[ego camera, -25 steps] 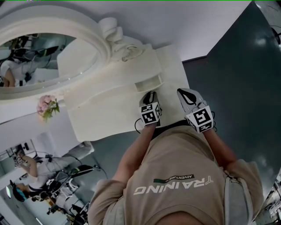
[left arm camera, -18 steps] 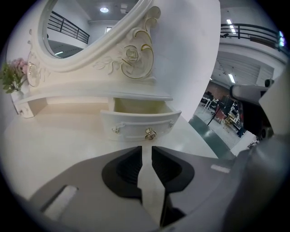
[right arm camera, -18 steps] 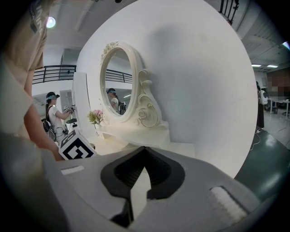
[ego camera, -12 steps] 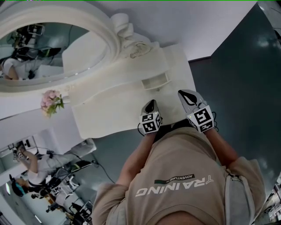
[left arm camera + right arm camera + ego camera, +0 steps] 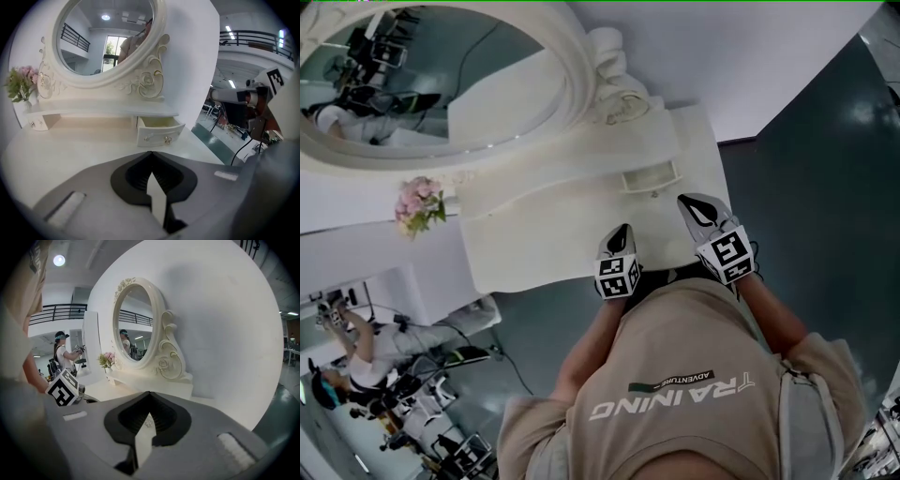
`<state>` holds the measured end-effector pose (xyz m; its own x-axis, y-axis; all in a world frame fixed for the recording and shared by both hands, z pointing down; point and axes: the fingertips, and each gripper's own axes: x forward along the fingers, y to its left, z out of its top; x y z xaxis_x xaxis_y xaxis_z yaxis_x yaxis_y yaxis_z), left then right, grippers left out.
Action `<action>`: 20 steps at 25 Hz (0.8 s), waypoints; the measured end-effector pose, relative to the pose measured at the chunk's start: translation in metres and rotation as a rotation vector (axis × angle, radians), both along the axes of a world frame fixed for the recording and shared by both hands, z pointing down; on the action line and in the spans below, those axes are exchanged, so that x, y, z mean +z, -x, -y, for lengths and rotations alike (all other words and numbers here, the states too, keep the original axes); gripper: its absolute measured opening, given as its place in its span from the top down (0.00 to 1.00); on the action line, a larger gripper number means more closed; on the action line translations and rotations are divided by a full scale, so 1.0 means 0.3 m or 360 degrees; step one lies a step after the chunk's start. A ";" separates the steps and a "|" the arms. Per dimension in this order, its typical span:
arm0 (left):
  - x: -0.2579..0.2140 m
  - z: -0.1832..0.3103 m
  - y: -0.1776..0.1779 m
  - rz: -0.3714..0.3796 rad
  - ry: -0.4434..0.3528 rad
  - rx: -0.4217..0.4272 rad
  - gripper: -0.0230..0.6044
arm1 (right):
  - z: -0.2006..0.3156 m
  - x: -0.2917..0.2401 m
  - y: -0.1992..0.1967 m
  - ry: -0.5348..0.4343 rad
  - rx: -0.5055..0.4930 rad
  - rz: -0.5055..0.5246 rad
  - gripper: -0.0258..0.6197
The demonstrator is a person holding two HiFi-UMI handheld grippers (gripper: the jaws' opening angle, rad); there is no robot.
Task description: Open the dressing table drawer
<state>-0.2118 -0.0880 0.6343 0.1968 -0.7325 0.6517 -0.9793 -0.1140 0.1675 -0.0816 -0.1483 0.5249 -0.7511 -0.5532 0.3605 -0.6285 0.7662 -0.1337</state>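
Observation:
The white dressing table point(image 5: 539, 234) carries an oval mirror point(image 5: 422, 84). Its small right-hand drawer point(image 5: 651, 177) stands pulled out; in the left gripper view the drawer point(image 5: 159, 131) shows a pale empty inside and two small knobs on its front. My left gripper point(image 5: 622, 232) hovers over the table's front edge, well back from the drawer, and its jaws point(image 5: 151, 154) are shut with nothing between them. To its right my right gripper point(image 5: 686, 200) is off the table's corner, also shut and empty point(image 5: 149, 393).
A vase of pink flowers point(image 5: 420, 206) stands at the table's left end, near a second small drawer point(image 5: 37, 123). A white wall rises behind the mirror. Dark floor point(image 5: 825, 187) lies to the right. Another person point(image 5: 356, 356) works at the lower left.
My left gripper, which was right at the drawer front, has drawn back toward the table's front edge. The right gripper has also come back a little. The drawer stays pulled out.

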 end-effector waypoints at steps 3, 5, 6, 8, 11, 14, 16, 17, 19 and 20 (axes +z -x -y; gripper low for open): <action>-0.079 0.017 0.031 0.0026 -0.0087 0.0059 0.94 | 0.003 -0.076 0.041 -0.0080 0.0001 0.0021 0.96; -0.150 0.033 0.037 0.0041 -0.0160 0.0112 0.94 | 0.003 -0.129 0.062 -0.0138 -0.0007 0.0013 0.96; -0.186 0.042 0.037 0.0038 -0.0196 0.0134 0.94 | 0.002 -0.154 0.071 -0.0162 -0.0011 0.0010 0.96; -0.255 0.066 0.036 0.0001 -0.0264 0.0166 0.94 | 0.006 -0.197 0.087 -0.0207 -0.0019 0.0003 0.96; -0.348 0.103 0.045 -0.0087 -0.0346 0.0177 0.94 | 0.023 -0.254 0.106 -0.0305 -0.0022 -0.0020 0.96; -0.438 0.137 0.072 -0.0101 -0.0432 0.0196 0.94 | 0.035 -0.302 0.122 -0.0366 -0.0014 -0.0018 0.96; -0.500 0.165 0.107 -0.0077 -0.0485 0.0191 0.94 | 0.036 -0.337 0.136 -0.0385 -0.0001 0.0005 0.96; -0.531 0.180 0.121 -0.0068 -0.0509 0.0186 0.94 | 0.038 -0.356 0.138 -0.0396 0.0008 0.0016 0.96; -0.592 0.210 0.132 -0.0060 -0.0560 0.0188 0.94 | 0.047 -0.396 0.132 -0.0419 0.0028 0.0031 0.96; -0.622 0.225 0.134 -0.0055 -0.0589 0.0195 0.93 | 0.056 -0.416 0.128 -0.0429 0.0038 0.0037 0.96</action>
